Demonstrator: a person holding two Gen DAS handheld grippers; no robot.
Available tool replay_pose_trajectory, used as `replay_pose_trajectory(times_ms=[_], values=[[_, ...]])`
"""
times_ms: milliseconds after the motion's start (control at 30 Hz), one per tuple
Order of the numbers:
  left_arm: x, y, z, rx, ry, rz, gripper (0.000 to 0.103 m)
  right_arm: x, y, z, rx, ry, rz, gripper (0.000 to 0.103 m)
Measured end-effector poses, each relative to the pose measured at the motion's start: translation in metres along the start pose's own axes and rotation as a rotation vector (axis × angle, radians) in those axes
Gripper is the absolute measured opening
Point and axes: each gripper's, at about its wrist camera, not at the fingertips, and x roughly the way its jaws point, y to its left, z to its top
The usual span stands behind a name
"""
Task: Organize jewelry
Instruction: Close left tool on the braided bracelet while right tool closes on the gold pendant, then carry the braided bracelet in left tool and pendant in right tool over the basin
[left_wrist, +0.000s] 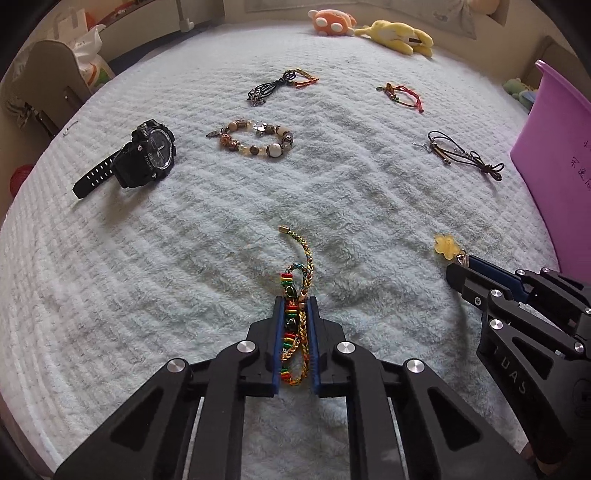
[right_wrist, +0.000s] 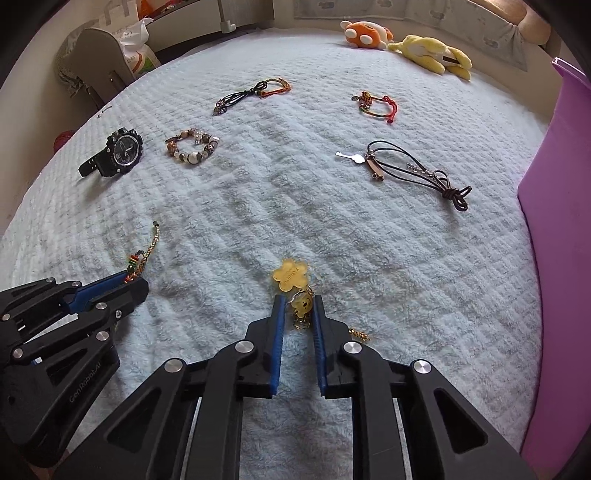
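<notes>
Fleecy pale blanket (left_wrist: 184, 258) lies under everything, and both my grippers point down at it. My left gripper (left_wrist: 295, 299) is clamped on a braided bracelet (left_wrist: 295, 325) of gold cord with red, yellow and green beads. Its long axis runs along my fingers; the free end curves up and away from me past the fingertips and ends in a small gold cap (left_wrist: 283, 229). From the right wrist view the same bracelet (right_wrist: 142, 258) sticks out of the left gripper (right_wrist: 135, 282), its tip toward the far side of the blanket.

My right gripper (right_wrist: 299, 299) has its blue pads (right_wrist: 279, 325) pressed against a small yellow bear charm (right_wrist: 302, 306). A yellow flower charm (right_wrist: 290, 277) lies flat just beyond the fingertips, touching the bear. Some gold chain (right_wrist: 360, 335) peeks out beside the right finger. The piece runs along my fingers, flower end away from me. In the left wrist view the flower (left_wrist: 445, 245) shows at the tip of the right gripper (left_wrist: 458, 264).

Well apart, farther out, lie a black watch (left_wrist: 144, 157) with its strap pointing left, a beaded bracelet (left_wrist: 256, 140), a black cord piece (left_wrist: 277, 86), a red cord bracelet (left_wrist: 402, 96) and a black cord necklace (right_wrist: 417, 173) with a small key (right_wrist: 349, 157). A purple bin (right_wrist: 554, 258) stands at the right edge. Two plush toys (left_wrist: 369, 27) rest at the far end.
</notes>
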Motion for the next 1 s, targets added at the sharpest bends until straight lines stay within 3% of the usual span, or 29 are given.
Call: replay_pose_trajectory(times_ms=[533,767,1000], values=[[-0.049,0.022,-0.005,0.044,0.001,-0.076,0.011,-0.056,0.024,-0.01,0.082,-0.019,0.022,0.014],[-0.091,0.036,0.007,0.09,0.02,-0.113,0.011,-0.11,0.035,-0.004,0.149,-0.032,0.027,0.014],[-0.154,0.038,0.039,0.152,0.024,-0.159,0.011,-0.189,0.034,0.011,0.245,-0.059,0.015,0.014]])
